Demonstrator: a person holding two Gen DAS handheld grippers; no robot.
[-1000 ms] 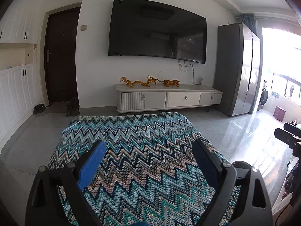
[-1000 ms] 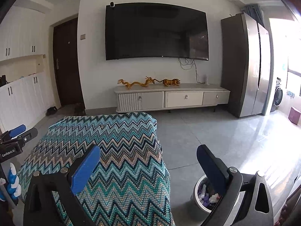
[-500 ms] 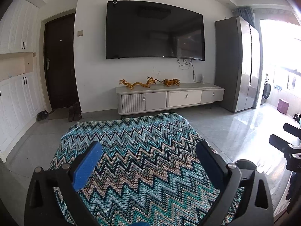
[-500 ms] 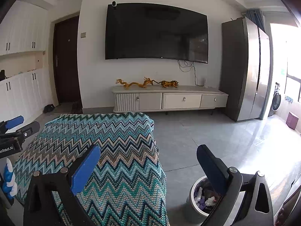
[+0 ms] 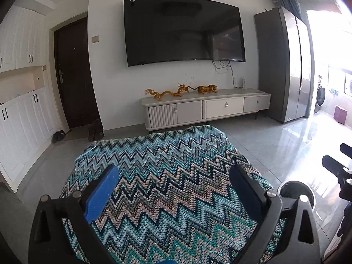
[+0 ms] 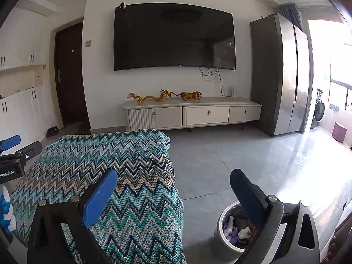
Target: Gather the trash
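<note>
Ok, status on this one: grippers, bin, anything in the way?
Left gripper open, empty. Right gripper open, empty. Bin on floor beside blanket, trash inside. Nothing blocking.

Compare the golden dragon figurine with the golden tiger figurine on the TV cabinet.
The golden dragon figurine is long, thin and wavy; the golden tiger figurine is short and stocky. The dragon lies toward the cabinet's left end, the tiger nearer its middle. Both are glossy amber-gold and rest on the white TV cabinet.
</note>
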